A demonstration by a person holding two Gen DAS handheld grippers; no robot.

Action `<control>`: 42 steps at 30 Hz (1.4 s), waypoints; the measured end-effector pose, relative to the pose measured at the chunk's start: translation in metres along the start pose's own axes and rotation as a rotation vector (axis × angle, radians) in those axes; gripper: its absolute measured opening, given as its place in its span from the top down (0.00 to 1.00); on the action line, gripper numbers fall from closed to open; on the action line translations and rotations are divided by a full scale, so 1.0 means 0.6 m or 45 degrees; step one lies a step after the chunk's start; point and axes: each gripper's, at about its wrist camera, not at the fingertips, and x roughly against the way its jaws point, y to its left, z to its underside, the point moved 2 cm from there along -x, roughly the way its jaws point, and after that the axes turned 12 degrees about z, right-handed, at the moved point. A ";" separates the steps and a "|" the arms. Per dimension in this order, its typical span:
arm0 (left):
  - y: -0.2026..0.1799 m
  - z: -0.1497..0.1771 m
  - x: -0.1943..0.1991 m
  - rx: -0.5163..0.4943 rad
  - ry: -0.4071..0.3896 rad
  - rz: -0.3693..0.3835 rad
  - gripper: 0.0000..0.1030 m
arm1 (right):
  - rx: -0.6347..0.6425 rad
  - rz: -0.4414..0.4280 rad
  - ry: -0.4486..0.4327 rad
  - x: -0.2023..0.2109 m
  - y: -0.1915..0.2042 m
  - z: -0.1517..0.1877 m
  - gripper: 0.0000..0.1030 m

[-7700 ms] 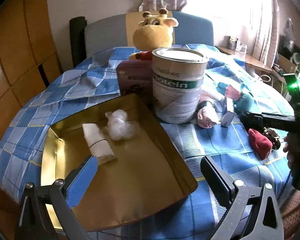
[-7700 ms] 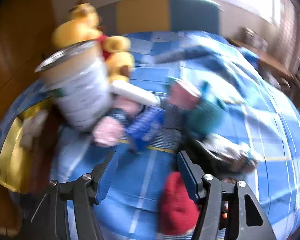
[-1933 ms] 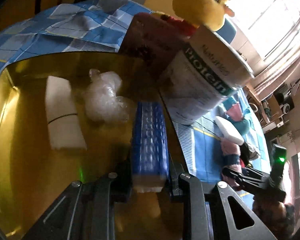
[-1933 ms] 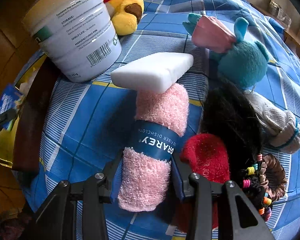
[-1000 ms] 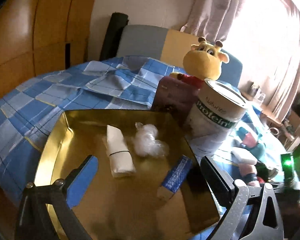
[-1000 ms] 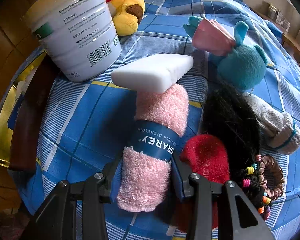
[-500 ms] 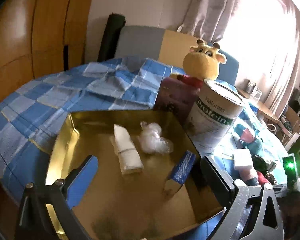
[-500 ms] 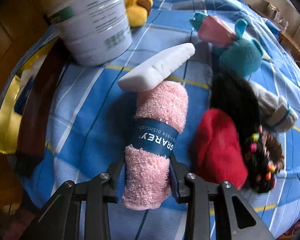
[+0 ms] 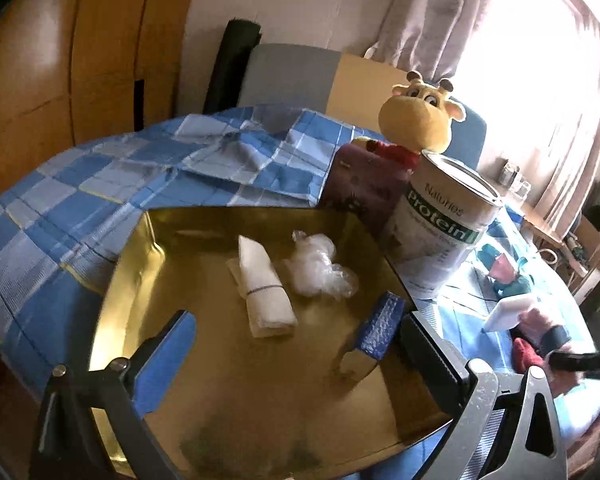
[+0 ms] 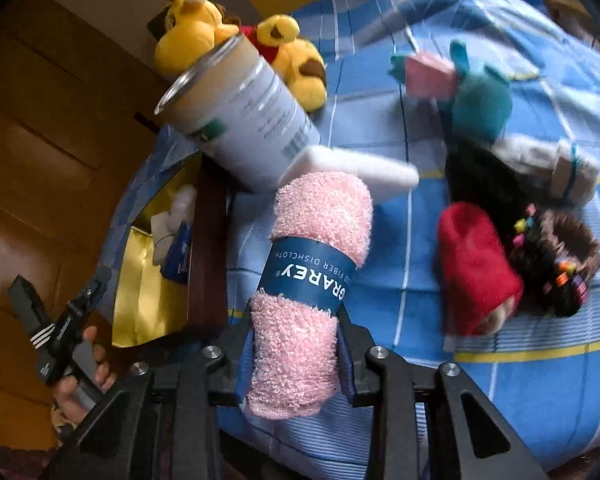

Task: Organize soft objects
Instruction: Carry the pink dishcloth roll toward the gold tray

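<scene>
Pink terry fills the right gripper [image 10: 294,344]: its jaws have just been closing and now clench the lower half of one rolled pink dishcloth [image 10: 312,280], fluffy, bound round the middle by a dark blue paper band. The gripper tilts steeply down, and the roll stands up from it, lifted clear of the blue checked cloth [image 10: 400,280]. One white foam sponge block [image 10: 352,166] leans on the roll's far end. Right of the dishcloth lie one red sock [image 10: 474,268], one black hairy bundle with coloured beads [image 10: 548,264], one cream rolled sock [image 10: 556,164] and one teal plush toy with a pink patch [image 10: 468,96]. Beyond the dishcloth stand one white tin of protein powder [image 10: 240,120] and one yellow plush toy [image 10: 236,40].

Left of the dishcloth, a hand [image 10: 80,380] holds the left gripper [image 9: 296,340], which hangs angled down over one gold metal tray [image 9: 140,280], jaws spread wide and released, nothing between them. Three things lie in the tray: one white rolled cloth tied with thread [image 9: 262,288], one crumpled clear plastic wad [image 9: 318,266] and one blue textured packet [image 9: 378,330] propped at the tray's side nearest the dishcloth.
</scene>
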 end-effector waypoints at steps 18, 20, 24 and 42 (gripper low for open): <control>0.026 0.003 0.004 -0.002 0.005 -0.020 0.00 | -0.007 0.383 -0.094 0.097 -0.065 -0.057 0.68; 0.026 0.001 0.006 -0.012 0.004 -0.028 0.00 | -0.021 0.432 -0.119 0.087 -0.069 -0.099 0.68; 0.024 -0.004 0.016 -0.034 -0.023 -0.033 0.00 | -0.046 0.512 -0.165 0.068 -0.059 -0.209 0.68; 0.072 -0.022 0.024 -0.019 -0.036 -0.135 0.00 | 0.461 0.440 -0.552 0.067 0.385 -0.580 0.68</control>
